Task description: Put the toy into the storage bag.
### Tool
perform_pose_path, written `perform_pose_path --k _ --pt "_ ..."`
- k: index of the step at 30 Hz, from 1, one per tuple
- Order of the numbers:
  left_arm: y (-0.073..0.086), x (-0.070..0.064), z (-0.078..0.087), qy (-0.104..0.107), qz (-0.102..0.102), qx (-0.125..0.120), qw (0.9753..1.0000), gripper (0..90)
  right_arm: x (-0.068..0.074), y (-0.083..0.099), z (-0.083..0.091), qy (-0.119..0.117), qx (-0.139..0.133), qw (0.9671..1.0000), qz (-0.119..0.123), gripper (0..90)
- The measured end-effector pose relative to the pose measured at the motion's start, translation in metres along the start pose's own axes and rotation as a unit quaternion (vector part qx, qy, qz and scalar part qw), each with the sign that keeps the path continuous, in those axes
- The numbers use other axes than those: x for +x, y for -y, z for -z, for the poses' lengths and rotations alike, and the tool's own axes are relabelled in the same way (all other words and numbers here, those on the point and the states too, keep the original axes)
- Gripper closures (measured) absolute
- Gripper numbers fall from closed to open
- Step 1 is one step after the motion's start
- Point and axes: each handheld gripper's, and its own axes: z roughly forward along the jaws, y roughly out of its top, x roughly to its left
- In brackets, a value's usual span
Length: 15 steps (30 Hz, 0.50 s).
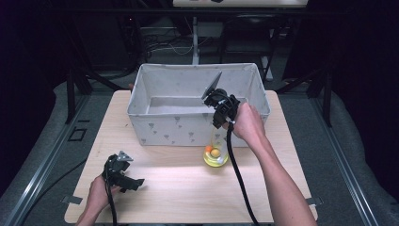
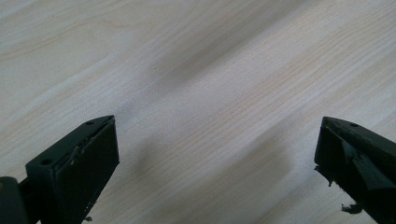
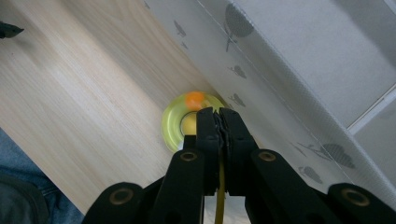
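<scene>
Standing on the pale wooden tabletop (image 1: pixel 188 193), just in front of the front wall of the bin: a translucent yellow round container (image 1: pixel 215 157), carrying a small orange ball and a yellow ball inside. In the right gripper view, showing as a yellow-green ring (image 3: pixel 173 126) directly beyond the fingertips, with the orange ball at its far edge.

Reaching down over it, the right gripper (image 1: pixel 217 125), with fingers (image 3: pixel 208 135) clenched together and pinching a thin yellow edge, apparently the container's rim. Gripping that tool from the right, the person's right hand (image 1: pixel 247 125), with a black cable (image 1: pixel 240 179) trailing back across the tabletop.

Crowding the container from behind, a white rectangular fabric bin (image 1: pixel 179 129), open-topped and running close alongside the right gripper's fingers (image 3: pixel 280 70). Printed over its walls, small grey tree-like motifs; lettering not being legible anywhere.

Resting well apart at the near left of the tabletop, the left gripper (image 1: pixel 137 182), held by the left hand (image 1: pixel 99 193). Fingers (image 2: pixel 74 172) spread wide and released, pointing at bare wood grain (image 2: pixel 187 70).

Peeking in at the lower left corner of the right gripper view, blue denim (image 3: pixel 18 186).
</scene>
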Motion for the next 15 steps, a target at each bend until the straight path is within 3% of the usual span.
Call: perform_pose_path --k 15 --pt "-0.0002 -0.0002 -0.0009 -0.001 -0.003 0.006 1.0 0.2 0.0007 -0.0002 0.0059 0.002 0.011 0.9999 0.011 87.8"
